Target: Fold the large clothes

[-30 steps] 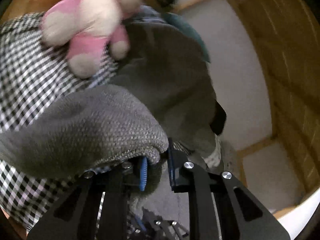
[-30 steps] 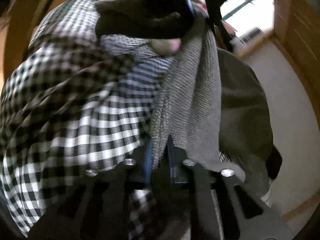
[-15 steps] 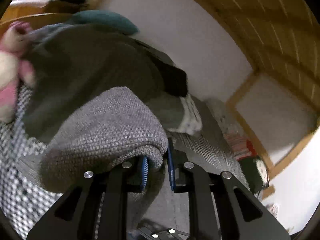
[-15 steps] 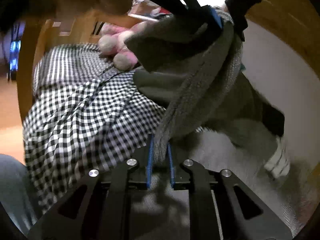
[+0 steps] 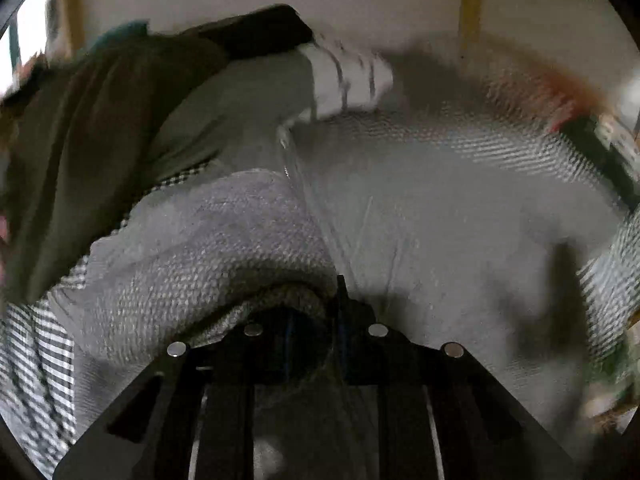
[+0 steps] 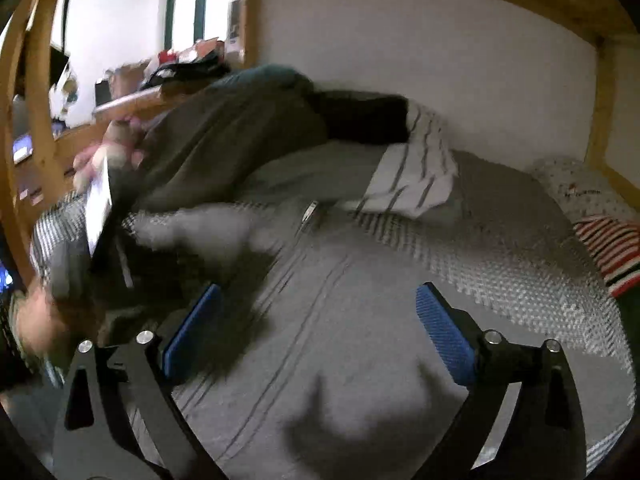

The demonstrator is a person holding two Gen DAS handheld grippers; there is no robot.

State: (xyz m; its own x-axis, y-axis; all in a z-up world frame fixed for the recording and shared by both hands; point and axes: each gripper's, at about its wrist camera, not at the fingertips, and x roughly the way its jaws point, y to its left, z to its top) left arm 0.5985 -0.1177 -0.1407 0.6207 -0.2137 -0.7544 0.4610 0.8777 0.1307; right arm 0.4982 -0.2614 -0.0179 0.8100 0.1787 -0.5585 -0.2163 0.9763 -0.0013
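Observation:
A grey knit garment [image 5: 208,248] with a zip lies spread over the bed [image 6: 360,340]. My left gripper [image 5: 316,312] is shut on a thick folded edge of it, and the fold bulges over the left finger. My right gripper [image 6: 320,320] hovers above the flat part of the garment. Its jaws are opening wide, the blue pads [image 6: 444,332] are bare and nothing is between them. In the right wrist view the left gripper is only a blurred shape at the left.
A dark olive garment [image 6: 224,148] and a white striped cloth [image 6: 412,176] lie behind, toward the white wall. Red-striped fabric [image 6: 612,248] sits at the right. The wooden bed frame [image 6: 600,92] surrounds the bed. Checked bedding [image 5: 36,360] shows at the left, and a blurred hand [image 6: 36,320] is there too.
The right gripper let go of the grey garment and spread wide. The left gripper kept its hold and swept the fold across the bed. Both views swung toward the wall.

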